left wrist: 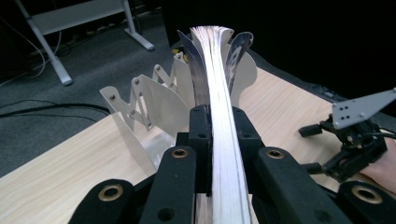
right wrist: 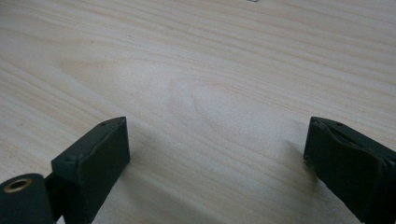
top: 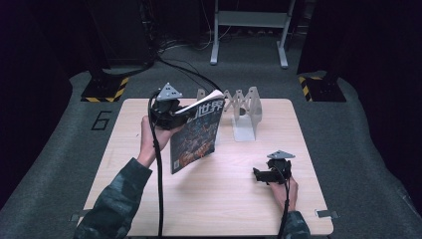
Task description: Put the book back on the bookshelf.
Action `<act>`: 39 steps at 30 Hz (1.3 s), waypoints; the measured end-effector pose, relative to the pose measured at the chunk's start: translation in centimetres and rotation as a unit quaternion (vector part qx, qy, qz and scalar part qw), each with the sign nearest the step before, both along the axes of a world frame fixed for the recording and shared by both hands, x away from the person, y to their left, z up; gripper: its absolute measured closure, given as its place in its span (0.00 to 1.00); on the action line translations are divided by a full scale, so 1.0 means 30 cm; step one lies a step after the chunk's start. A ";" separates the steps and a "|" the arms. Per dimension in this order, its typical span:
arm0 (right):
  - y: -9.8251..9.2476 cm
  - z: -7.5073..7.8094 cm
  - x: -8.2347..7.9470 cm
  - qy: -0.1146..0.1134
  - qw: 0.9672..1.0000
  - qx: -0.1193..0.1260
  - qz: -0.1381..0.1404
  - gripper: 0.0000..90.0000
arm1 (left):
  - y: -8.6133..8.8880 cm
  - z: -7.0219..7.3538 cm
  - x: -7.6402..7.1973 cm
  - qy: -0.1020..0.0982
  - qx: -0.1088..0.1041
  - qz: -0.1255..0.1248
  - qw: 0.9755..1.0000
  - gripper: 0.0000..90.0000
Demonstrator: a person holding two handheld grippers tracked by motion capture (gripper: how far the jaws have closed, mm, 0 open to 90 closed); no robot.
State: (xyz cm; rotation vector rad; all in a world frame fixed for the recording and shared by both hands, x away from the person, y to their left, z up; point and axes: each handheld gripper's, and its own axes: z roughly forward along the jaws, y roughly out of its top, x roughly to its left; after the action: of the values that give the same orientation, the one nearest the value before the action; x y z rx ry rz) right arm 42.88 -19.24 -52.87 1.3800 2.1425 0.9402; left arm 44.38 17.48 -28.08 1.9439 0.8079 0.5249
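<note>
The left gripper (top: 185, 112) is clamped on the upper edge of a magazine (top: 196, 134), holding it upright above the table (top: 149, 199) towards the far edge, left of centre. Just beside it, at the far edge, stands a white folding rack (top: 244, 117). The right gripper (top: 260, 176) rests near the right edge, its jaws wide apart over bare wood with nothing between them.

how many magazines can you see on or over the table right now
1. The magazine is held upright over the table's left half, clamped in the left gripper, just in front of the white rack.
</note>
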 end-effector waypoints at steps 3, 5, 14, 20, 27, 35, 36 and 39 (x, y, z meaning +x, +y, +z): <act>0.001 0.000 0.000 0.000 1.000 0.002 -0.002 0.07 | 0.001 0.000 0.012 -0.002 0.000 0.005 1.000 0.91; 0.001 0.000 0.000 0.000 1.000 0.001 -0.002 0.07 | 0.000 -0.001 0.017 -0.005 -0.005 0.011 1.000 0.91; 0.000 0.000 0.000 -0.002 1.000 0.002 -0.002 0.07 | -0.004 0.002 0.047 -0.010 -0.018 0.028 0.999 0.91; 0.000 0.000 0.000 -0.001 1.000 0.001 -0.002 0.07 | -0.016 -0.005 0.072 -0.016 -0.023 0.042 0.999 0.91; 0.002 0.000 0.000 0.000 1.000 0.005 -0.005 0.08 | -0.023 -0.017 0.100 -0.017 -0.028 0.057 0.998 0.91; 0.002 0.000 0.000 0.000 1.000 0.005 -0.005 0.08 | -0.017 -0.037 0.140 -0.029 -0.043 0.082 0.995 0.91; 0.002 0.000 0.000 0.000 1.000 0.005 -0.005 0.08 | -0.017 -0.040 0.145 -0.032 -0.046 0.086 0.995 0.91; 0.002 0.000 0.000 0.000 1.000 0.005 -0.004 0.08 | -0.019 -0.044 0.158 -0.035 -0.050 0.093 0.994 0.91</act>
State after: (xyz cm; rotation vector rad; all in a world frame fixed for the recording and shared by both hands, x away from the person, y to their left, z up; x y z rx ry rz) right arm 42.89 -19.19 -52.86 1.3912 2.1336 0.9505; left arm 49.11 16.90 -29.41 1.7590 0.9575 0.6478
